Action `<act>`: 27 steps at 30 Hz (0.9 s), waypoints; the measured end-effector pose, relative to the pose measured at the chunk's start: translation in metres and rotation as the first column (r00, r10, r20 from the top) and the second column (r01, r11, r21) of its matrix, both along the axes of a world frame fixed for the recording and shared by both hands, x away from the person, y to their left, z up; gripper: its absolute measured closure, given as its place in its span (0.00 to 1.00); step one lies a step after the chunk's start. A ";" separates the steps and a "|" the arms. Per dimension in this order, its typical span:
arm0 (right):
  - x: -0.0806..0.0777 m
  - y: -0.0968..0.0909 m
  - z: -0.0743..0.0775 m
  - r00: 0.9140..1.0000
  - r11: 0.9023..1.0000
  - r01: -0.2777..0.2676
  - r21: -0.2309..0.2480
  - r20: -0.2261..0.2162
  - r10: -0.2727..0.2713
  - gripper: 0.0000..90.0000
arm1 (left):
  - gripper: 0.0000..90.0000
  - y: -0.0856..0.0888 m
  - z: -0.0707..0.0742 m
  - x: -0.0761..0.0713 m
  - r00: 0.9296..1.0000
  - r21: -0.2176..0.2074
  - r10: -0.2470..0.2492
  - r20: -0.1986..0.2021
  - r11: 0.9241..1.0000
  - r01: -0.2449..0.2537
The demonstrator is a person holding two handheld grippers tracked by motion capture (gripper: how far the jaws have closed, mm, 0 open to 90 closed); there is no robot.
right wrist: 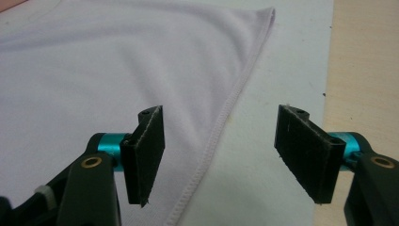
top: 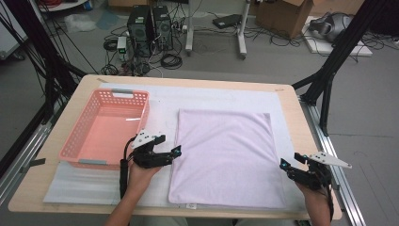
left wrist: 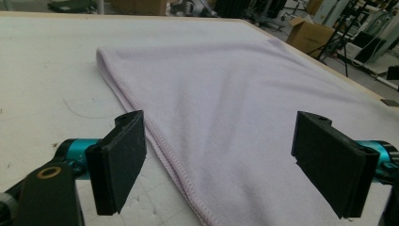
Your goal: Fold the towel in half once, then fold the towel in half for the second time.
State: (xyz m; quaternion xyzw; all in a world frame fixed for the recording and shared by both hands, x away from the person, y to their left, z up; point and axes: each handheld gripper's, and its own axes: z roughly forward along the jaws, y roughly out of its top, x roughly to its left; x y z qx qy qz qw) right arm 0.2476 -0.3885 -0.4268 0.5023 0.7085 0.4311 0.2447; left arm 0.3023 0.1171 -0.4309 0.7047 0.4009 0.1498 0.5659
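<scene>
The left tongs [top: 176, 151] and right tongs [top: 283, 165] are held apart, nothing gripped, at the side hems of the towel [top: 225, 155], which is spread flat on the tabletop [top: 301, 117]. The white mat [top: 75, 186] could be pinched along with a hem. The basket [top: 70, 146] could be nudged.

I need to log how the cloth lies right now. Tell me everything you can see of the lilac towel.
The towel is pale lilac, soft-looking terry cloth with a stitched hem along its edges. It lies spread flat and nearly square on the white mat, right of the pink basket, with faint creases only. A small white tag shows at its near edge. The left claw straddles its left hem and the right claw its right hem, both open, pads off the cloth.
</scene>
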 end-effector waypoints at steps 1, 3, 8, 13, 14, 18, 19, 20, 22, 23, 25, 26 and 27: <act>0.000 0.001 0.000 1.000 1.000 -0.004 -0.001 -0.002 0.004 0.36 | 0.21 0.000 0.000 0.000 1.000 0.000 0.000 0.002 1.000 0.000; 0.000 0.002 0.000 1.000 1.000 -0.007 -0.003 -0.001 0.007 0.36 | 0.21 -0.001 0.001 0.000 1.000 -0.002 0.001 0.004 1.000 -0.001; 0.000 0.002 0.000 1.000 1.000 -0.008 0.002 0.000 0.008 0.36 | 0.21 -0.001 0.001 0.000 1.000 0.003 0.001 0.014 1.000 -0.001; 0.001 0.001 -0.001 1.000 1.000 -0.009 0.005 -0.010 0.010 0.36 | 0.21 -0.002 0.001 0.002 1.000 0.002 0.009 0.020 1.000 -0.009; 0.002 0.002 -0.001 1.000 1.000 -0.006 0.007 -0.008 0.006 0.36 | 0.21 -0.002 0.001 0.002 1.000 -0.001 0.011 0.019 1.000 -0.011; 0.004 0.002 -0.002 1.000 1.000 -0.010 0.006 -0.017 0.010 0.35 | 0.24 -0.004 0.003 0.009 1.000 0.010 0.005 0.019 1.000 -0.005; 0.005 0.002 -0.001 1.000 1.000 -0.007 0.012 -0.025 0.007 0.34 | 0.25 -0.005 0.003 0.011 1.000 0.016 0.003 0.022 1.000 -0.004; 0.006 0.003 -0.001 1.000 1.000 -0.011 0.007 -0.023 0.011 0.33 | 0.26 -0.006 0.004 0.012 1.000 0.026 0.003 0.017 1.000 -0.004; 0.007 0.003 -0.001 1.000 1.000 -0.016 0.013 -0.025 0.017 0.33 | 0.27 -0.009 0.007 0.018 1.000 0.036 0.018 0.012 0.999 -0.019; 0.008 0.003 0.000 1.000 1.000 -0.021 0.018 -0.023 0.021 0.32 | 0.28 -0.010 0.008 0.020 0.999 0.032 0.023 0.031 0.999 -0.024; 0.010 0.005 0.000 0.999 0.999 -0.025 0.026 -0.026 0.026 0.32 | 0.34 -0.013 0.011 0.024 0.998 0.041 0.038 0.052 0.998 -0.040; 0.011 0.006 0.001 0.999 0.999 -0.029 0.026 -0.028 0.029 0.32 | 0.34 -0.015 0.013 0.028 0.998 0.037 0.044 0.044 0.998 -0.046; 0.013 0.006 0.001 0.999 0.999 -0.036 0.023 -0.034 0.037 0.32 | 0.34 -0.017 0.015 0.032 0.998 0.035 0.045 0.037 0.998 -0.046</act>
